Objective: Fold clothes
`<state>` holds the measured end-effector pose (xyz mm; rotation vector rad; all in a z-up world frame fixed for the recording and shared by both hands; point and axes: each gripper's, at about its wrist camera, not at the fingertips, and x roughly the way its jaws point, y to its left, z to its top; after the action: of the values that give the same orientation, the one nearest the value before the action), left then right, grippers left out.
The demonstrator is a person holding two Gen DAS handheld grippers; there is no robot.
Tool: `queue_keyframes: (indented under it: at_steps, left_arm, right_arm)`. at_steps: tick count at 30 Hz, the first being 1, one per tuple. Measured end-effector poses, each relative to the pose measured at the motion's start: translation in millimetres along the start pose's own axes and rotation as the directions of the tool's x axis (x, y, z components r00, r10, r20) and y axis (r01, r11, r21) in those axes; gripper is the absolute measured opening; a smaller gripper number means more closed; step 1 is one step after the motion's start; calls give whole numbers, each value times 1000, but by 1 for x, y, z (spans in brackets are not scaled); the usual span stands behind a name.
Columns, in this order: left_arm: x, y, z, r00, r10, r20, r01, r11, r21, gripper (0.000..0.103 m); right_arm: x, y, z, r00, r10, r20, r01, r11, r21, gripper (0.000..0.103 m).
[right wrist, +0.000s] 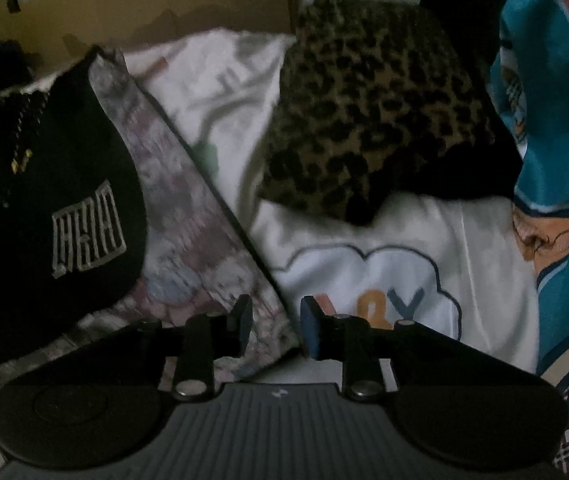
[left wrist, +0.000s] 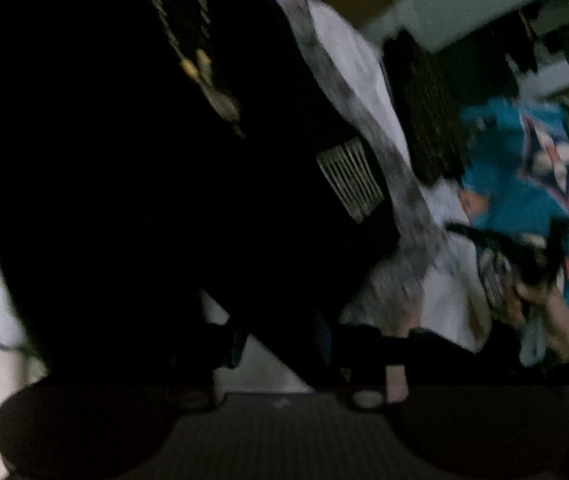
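black garment edge beside floral cloth; right gripper jaws apart, empty; left unclear.

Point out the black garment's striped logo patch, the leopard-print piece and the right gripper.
striped logo patch (right wrist: 89,232), right wrist view, patch centre.
leopard-print piece (right wrist: 364,100), right wrist view, mid-fabric.
right gripper (right wrist: 276,330), right wrist view, gap between fingertips.

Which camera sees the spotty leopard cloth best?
The right wrist view. There the leopard cloth sits in the middle, its brown and black spots clear, lying on a white sheet. In the left wrist view it is only a dark, blurred strip beyond the black garment, with no spots to make out.
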<state>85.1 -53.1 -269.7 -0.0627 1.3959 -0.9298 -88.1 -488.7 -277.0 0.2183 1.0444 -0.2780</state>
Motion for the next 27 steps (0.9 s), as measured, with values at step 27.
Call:
queue_keyframes:
  at_steps: [27]
  left_arm:
    - [-40, 123, -22, 955, 241, 172, -153, 899, -410, 59]
  right_arm:
    - [-13, 132, 22, 963, 269, -4, -269, 959, -89, 36]
